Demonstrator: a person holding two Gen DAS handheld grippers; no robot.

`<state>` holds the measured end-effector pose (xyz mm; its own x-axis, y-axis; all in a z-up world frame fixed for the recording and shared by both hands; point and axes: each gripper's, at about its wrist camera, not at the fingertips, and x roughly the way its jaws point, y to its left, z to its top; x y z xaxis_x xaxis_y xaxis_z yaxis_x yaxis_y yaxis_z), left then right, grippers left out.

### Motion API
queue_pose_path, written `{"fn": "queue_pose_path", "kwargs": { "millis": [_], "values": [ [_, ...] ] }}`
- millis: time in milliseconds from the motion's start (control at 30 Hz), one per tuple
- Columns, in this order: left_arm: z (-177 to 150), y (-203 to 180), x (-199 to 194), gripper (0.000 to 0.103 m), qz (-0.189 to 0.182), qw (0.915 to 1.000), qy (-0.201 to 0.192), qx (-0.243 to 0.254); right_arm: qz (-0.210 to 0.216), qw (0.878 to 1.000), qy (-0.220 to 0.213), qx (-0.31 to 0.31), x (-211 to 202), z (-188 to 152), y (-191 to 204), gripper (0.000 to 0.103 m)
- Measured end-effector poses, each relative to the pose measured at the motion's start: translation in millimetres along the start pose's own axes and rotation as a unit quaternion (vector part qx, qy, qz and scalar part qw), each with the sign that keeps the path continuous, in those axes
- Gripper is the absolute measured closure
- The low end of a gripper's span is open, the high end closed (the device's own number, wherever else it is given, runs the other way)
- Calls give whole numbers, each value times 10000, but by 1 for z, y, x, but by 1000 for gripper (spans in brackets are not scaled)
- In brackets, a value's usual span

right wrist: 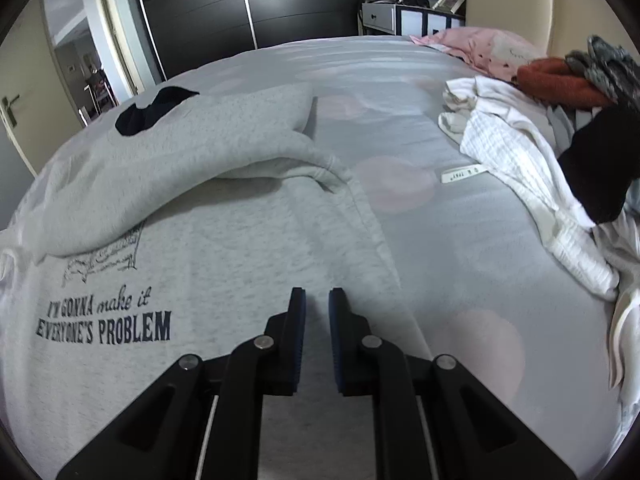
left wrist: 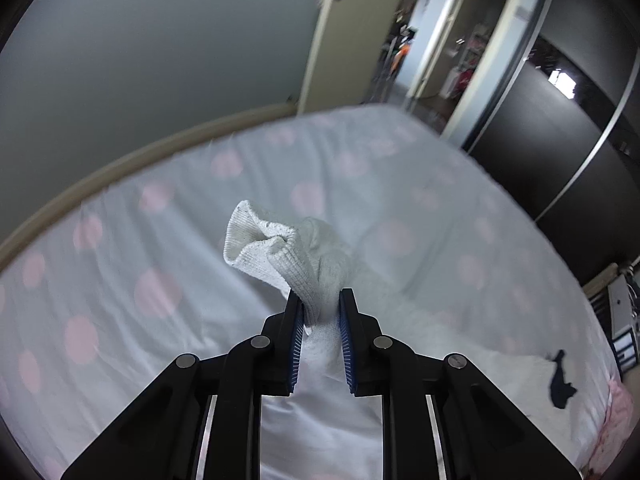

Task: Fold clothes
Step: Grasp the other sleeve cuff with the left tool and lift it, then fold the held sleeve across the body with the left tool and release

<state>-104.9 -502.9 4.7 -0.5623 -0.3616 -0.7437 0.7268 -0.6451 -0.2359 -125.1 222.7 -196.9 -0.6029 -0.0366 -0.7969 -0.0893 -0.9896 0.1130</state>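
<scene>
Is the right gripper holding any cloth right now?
No, the right gripper hovers over the sweatshirt with nothing between its fingers.

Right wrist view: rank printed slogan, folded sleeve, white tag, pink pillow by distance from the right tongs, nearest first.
From the right tongs:
1. Printed slogan, on the sweatshirt, just left of the tips.
2. Folded sleeve, laid across the sweatshirt, ahead and left.
3. White tag, on the sheet, ahead and right; only a little beyond the sleeve, so that pair is close.
4. Pink pillow, far right, at the bed's head.
</scene>
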Motion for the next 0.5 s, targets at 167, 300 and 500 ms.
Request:
{"fn": "queue_pose_path", "kwargs": {
  "millis": [167, 300, 500],
  "values": [
    [29, -70, -88, 85, -404, 9960, -522, 610, 296, 9988, -61, 372, -8, 5, -10, 91],
    [23, -135, -141, 85, -794, 9877, -772, 1106, 443, 9978, -79, 484, -15, 9, -13, 91],
    [-31, -243, -195, 90, -1430, 9658, -878, 1975, 433, 9966, 218, 664, -18, 17, -21, 91]
  ]
}}
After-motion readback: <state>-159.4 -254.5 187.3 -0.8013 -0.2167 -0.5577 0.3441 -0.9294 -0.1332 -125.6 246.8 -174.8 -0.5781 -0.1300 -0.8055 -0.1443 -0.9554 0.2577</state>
